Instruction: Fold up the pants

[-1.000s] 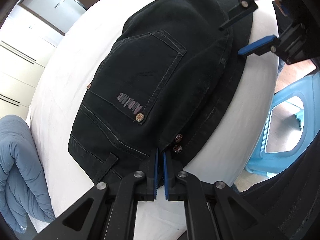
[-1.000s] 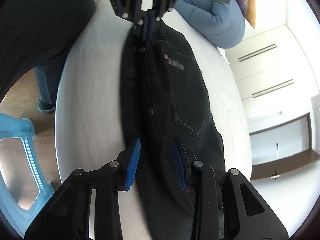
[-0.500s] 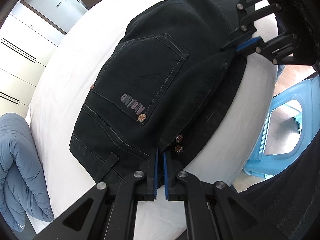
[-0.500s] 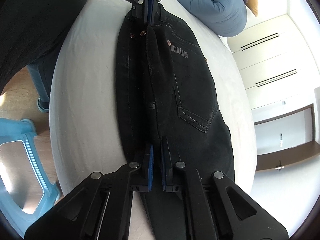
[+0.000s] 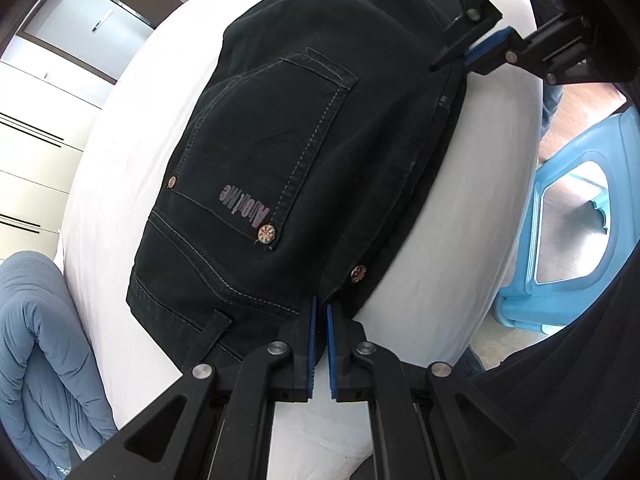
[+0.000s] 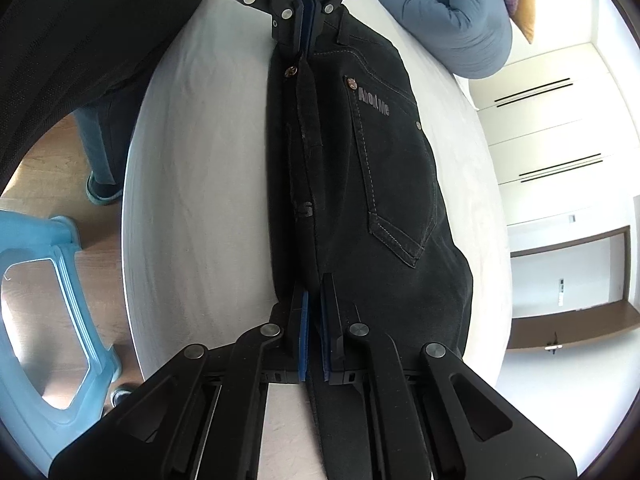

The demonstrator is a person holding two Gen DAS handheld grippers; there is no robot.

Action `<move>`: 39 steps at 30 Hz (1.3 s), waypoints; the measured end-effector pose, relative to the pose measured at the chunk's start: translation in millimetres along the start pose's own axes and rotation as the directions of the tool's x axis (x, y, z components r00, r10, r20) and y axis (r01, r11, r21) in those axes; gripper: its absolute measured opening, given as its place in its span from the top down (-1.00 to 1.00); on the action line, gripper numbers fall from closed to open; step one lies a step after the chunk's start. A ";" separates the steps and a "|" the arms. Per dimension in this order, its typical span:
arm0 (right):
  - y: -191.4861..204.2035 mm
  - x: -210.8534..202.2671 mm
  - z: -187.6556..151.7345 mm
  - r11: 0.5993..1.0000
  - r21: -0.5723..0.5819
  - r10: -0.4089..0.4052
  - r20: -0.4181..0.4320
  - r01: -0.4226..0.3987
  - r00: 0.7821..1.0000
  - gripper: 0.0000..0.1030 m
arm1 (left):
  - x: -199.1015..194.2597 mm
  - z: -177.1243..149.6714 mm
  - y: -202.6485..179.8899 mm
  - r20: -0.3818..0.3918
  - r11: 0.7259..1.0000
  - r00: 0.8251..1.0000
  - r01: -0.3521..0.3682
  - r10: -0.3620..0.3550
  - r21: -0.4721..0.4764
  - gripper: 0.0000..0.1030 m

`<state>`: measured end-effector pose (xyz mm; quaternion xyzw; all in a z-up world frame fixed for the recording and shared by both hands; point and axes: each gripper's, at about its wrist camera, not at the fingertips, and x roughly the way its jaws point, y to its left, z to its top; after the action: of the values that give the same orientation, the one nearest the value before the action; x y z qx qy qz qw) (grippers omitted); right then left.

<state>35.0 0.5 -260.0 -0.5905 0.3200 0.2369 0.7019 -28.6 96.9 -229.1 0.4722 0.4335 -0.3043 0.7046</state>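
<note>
From the left wrist view, my left gripper stays clamped on the waistband edge of the black pants, exactly as it was a second ago; the pants lie lengthwise, back pocket up, on the white bed, with a rolled blue duvet off to one side and a blue plastic stool on the floor beyond the bed edge. What is new here sits at the top of the view: the right gripper, which stood wide apart beside the fabric a second ago, now has its blue pads pinched together on the fold edge further down the garment. From the right wrist view, that change is plain: my right gripper has closed onto the ridge of cloth along the pants, and the left gripper faces it at the waistband end. I judge both ends of that long edge are now secured, so the pants are ready to be lifted or carried over for the next fold.
</note>
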 end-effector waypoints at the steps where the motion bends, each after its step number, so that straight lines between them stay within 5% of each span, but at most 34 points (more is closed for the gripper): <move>1: 1.0 2.8 1.1 1.000 -0.012 0.006 -0.015 -0.006 1.000 0.92 | 0.6 0.4 0.2 0.000 1.000 1.000 0.003 -0.003 -0.002 0.91; 5: 14.2 9.8 2.0 0.997 -0.073 -0.013 -0.021 0.011 1.000 0.90 | -0.7 1.3 -4.4 -0.009 1.000 1.000 -0.009 0.009 0.018 0.84; 7: 14.6 10.9 0.3 0.999 -0.050 -0.009 -0.018 0.008 1.000 0.86 | -4.0 -1.1 -3.7 -0.027 1.000 1.000 -0.016 0.016 -0.001 0.58; 9: 20.9 13.6 0.6 0.997 -0.068 -0.032 -0.019 0.031 0.999 0.85 | -8.1 -7.1 4.8 -0.053 0.998 0.998 -0.026 0.023 -0.065 -0.07; 13: 22.7 17.0 4.2 0.999 -0.022 -0.044 -0.041 0.043 0.998 0.84 | -39.9 -10.0 36.0 0.005 0.967 1.000 0.000 0.001 -0.255 -0.08; 17: 25.6 18.5 6.9 0.998 0.000 -0.061 -0.041 0.061 0.997 0.84 | -56.0 20.6 60.6 0.116 0.915 0.993 0.036 0.012 -0.402 -0.08; 21: 31.0 16.9 7.1 0.993 0.010 -0.113 -0.033 0.114 0.993 0.84 | -26.8 72.1 63.0 0.164 0.873 0.986 0.095 -0.018 -0.479 -0.08; 24: 26.8 8.4 3.3 0.990 0.072 -0.117 -0.032 0.119 0.993 0.78 | 23.0 93.4 58.1 0.088 0.839 0.994 0.108 -0.072 -0.534 -0.09; 26: 17.9 -2.0 -5.1 0.982 0.161 -0.095 -0.034 0.100 0.995 0.50 | 41.2 95.9 52.7 0.086 0.815 0.993 0.113 -0.078 -0.568 -0.13; 28: 5.6 -14.5 -19.2 0.957 0.286 -0.038 -0.025 0.044 0.999 -0.86 | 40.1 87.7 60.4 0.120 0.760 0.987 0.160 -0.109 -0.630 -0.15; 29: -3.0 -25.4 -31.0 0.930 0.367 -0.027 0.010 0.022 1.000 -0.91 | 37.7 85.0 61.3 0.117 0.754 0.987 0.163 -0.114 -0.636 -0.16; 32: -33.0 -41.8 -75.1 0.808 0.588 0.025 0.031 -0.038 0.999 -0.91 | 28.0 82.2 54.1 0.048 0.804 0.996 0.085 -0.070 -0.589 -0.25; 34: -57.2 -41.8 -109.7 0.693 0.718 0.060 0.026 -0.061 0.998 -0.89 | 17.7 84.0 59.3 0.002 0.786 0.999 0.027 -0.032 -0.618 -0.23; 36: -91.2 -36.0 -155.2 0.502 0.861 0.098 0.035 -0.079 0.995 -0.89 | 2.3 88.3 69.7 0.071 0.739 0.997 0.070 -0.030 -0.670 -0.23; 39: -143.6 -19.0 -240.5 0.051 0.964 0.142 0.252 -0.261 0.957 -0.89 | -6.9 106.6 84.4 0.196 0.644 0.978 0.199 -0.078 -0.739 -0.23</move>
<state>83.3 -261.8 -172.3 0.1014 0.4425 0.0792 0.8875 73.6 29.2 -170.1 0.0789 0.5026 -0.1837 0.8411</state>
